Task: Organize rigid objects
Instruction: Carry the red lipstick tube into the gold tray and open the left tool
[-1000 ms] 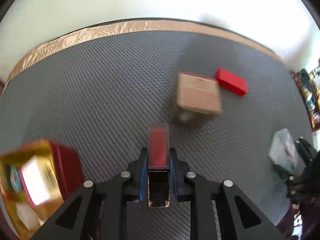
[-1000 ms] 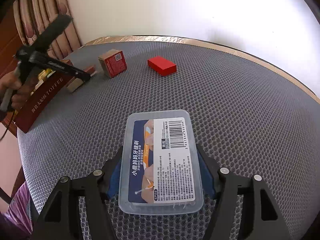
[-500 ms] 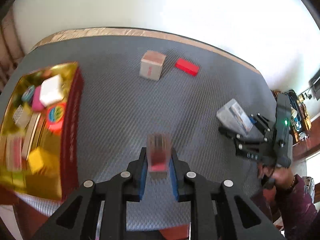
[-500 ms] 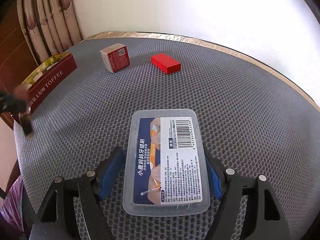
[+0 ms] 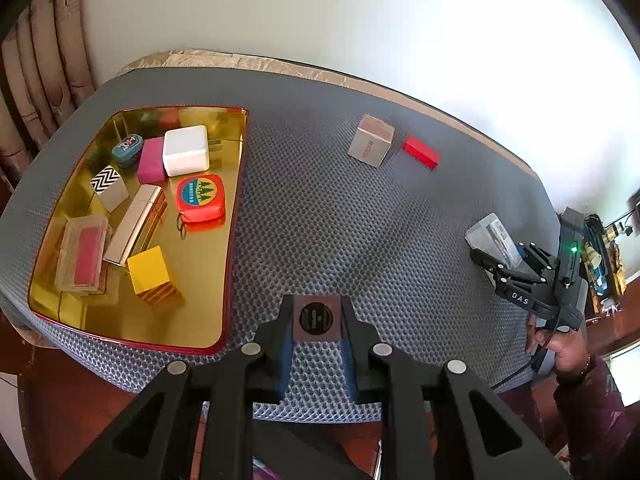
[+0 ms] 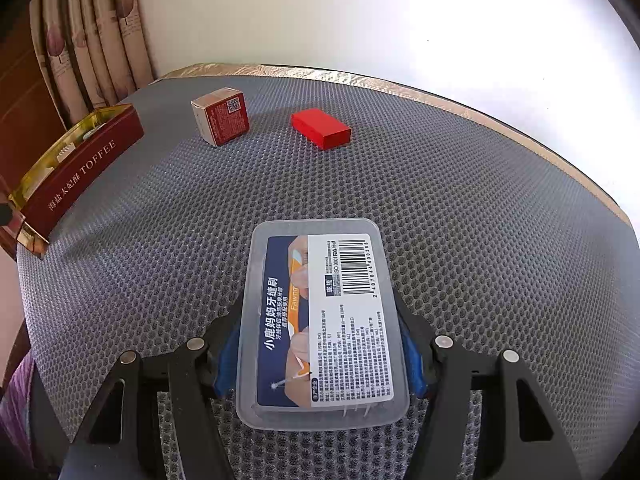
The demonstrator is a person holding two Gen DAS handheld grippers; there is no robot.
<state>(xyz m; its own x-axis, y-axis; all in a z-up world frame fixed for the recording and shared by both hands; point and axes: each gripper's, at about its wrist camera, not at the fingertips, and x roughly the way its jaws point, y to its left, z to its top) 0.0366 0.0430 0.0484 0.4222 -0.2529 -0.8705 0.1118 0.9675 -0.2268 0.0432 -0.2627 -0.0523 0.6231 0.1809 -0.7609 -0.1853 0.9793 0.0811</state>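
My left gripper (image 5: 316, 320) is shut on a small brown block (image 5: 316, 317) with a round black mark on its end, held high above the near table edge, right of the gold tin tray (image 5: 232, 216). The tray holds several small items, among them a white charger (image 5: 186, 151) and a yellow cube (image 5: 150, 270). My right gripper (image 6: 320, 344) is shut on a clear plastic floss box (image 6: 320, 316) with a blue label, low over the grey mat. It also shows in the left wrist view (image 5: 494, 236).
A cardboard box (image 6: 221, 115) and a red block (image 6: 321, 128) lie on the mat at the far side; both show in the left wrist view, box (image 5: 371, 146), block (image 5: 420, 152). The tray's red side (image 6: 80, 172) reads TOFFEE. Curtains (image 6: 92, 40) hang behind left.
My left gripper has lifted and pulled back toward the near edge with the block, which now points its end at the camera. The tray has come fully into view. My right gripper holds its box nearly still.
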